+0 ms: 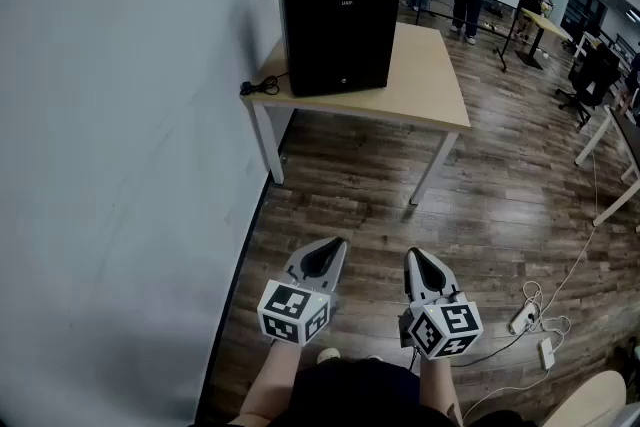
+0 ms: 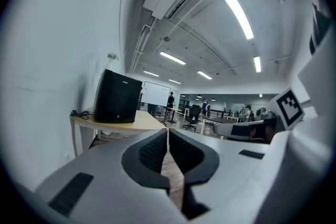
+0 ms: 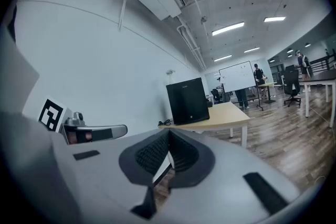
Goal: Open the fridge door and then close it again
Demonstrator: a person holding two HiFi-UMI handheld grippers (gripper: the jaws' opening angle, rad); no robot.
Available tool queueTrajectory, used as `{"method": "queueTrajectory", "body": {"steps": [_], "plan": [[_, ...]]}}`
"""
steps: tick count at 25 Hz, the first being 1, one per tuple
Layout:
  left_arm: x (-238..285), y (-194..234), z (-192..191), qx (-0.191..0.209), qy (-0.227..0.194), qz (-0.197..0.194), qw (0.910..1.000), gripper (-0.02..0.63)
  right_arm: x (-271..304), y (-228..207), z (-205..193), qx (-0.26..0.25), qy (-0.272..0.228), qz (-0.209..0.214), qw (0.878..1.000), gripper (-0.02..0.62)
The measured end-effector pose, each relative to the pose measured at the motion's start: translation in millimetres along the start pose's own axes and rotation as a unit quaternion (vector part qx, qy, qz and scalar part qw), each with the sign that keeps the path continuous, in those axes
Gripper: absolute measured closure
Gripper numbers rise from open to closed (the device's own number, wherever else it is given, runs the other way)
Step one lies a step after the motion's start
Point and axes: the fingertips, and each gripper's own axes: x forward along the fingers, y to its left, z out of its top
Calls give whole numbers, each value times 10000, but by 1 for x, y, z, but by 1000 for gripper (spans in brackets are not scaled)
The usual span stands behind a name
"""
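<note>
Head view: black fridge [image 1: 338, 30], door closed, standing on the left part of a pale wooden worktop [image 1: 430, 85] against the white wall [image 1: 120, 115]. A black cable [image 1: 262, 85] lies just beside its lower left corner. Left gripper [image 1: 334, 245] and right gripper [image 1: 414, 257], well apart from the fridge over the plank floor [image 1: 350, 185], point toward it. Both pairs of fingers [image 2: 150, 152] are closed, with nothing between them.
</note>
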Motion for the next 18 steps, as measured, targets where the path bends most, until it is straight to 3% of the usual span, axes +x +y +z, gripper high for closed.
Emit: {"method": "queueTrajectory", "body": {"steps": [10, 18], "plan": [[-12, 25, -7, -50, 55, 41, 10000, 594, 15, 18, -4, -125, -73, -113, 9998, 604], [12, 58, 1, -58, 15, 198, 9998, 594, 62, 13, 5, -272, -58, 5, 9996, 604]]}}
